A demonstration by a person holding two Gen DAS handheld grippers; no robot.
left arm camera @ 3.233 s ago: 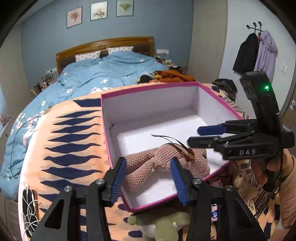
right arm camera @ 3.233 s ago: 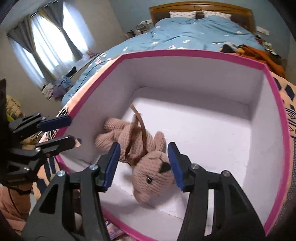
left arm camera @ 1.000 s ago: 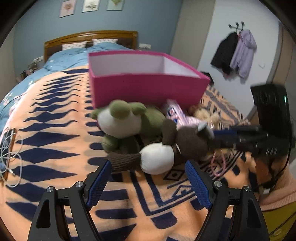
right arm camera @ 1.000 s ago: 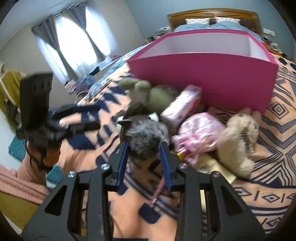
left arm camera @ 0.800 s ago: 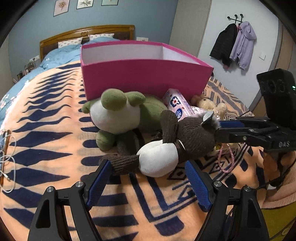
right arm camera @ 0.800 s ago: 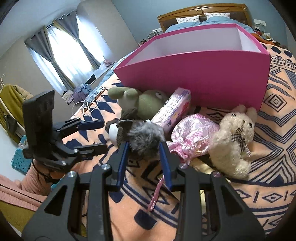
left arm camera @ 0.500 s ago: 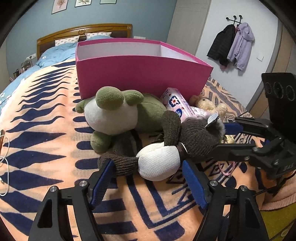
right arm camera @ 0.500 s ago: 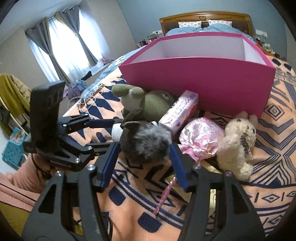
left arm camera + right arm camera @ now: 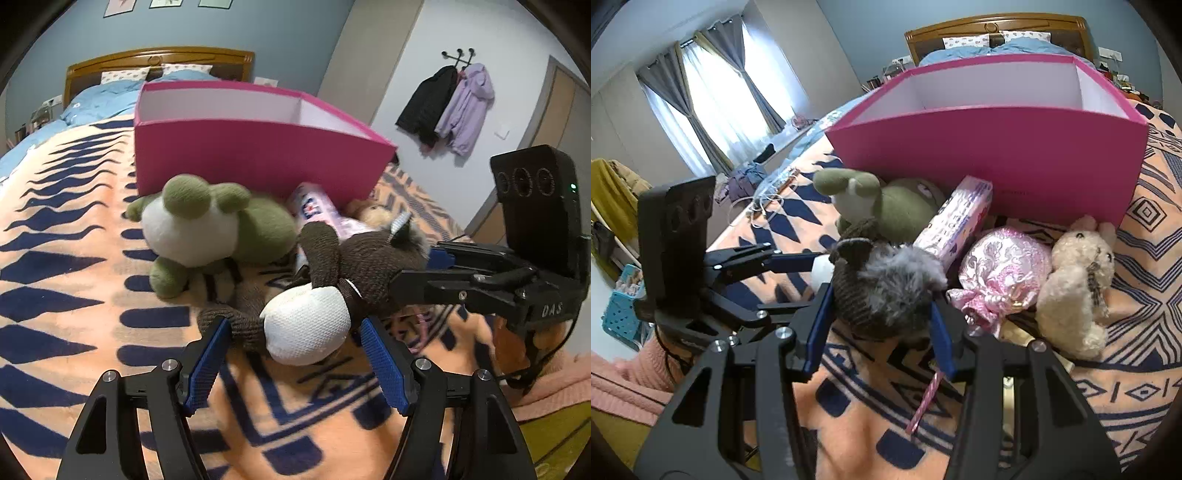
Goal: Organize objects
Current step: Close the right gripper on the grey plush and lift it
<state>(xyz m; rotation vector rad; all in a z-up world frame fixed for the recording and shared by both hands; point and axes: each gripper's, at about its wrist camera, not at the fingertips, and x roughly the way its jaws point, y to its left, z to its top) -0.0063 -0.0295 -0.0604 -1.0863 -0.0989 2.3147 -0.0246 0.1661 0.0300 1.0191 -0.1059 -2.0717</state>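
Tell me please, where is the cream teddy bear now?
In the right wrist view the cream teddy bear lies on the blanket at the right, just in front of the pink box and beside the shiny pink pouch.

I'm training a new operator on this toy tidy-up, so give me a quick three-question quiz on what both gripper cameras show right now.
1. True or false: the brown plush toy already lies inside the pink box.
2. Which toy lies nearest the box's front wall? A) green frog plush B) cream teddy bear C) both lie close to it
3. Fill in: the right gripper has its pads on either side of the brown toy's ____, while the left gripper is open around its white muzzle.

Key: 1 false, it lies on the blanket in front of the box; 2 C; 3 head.
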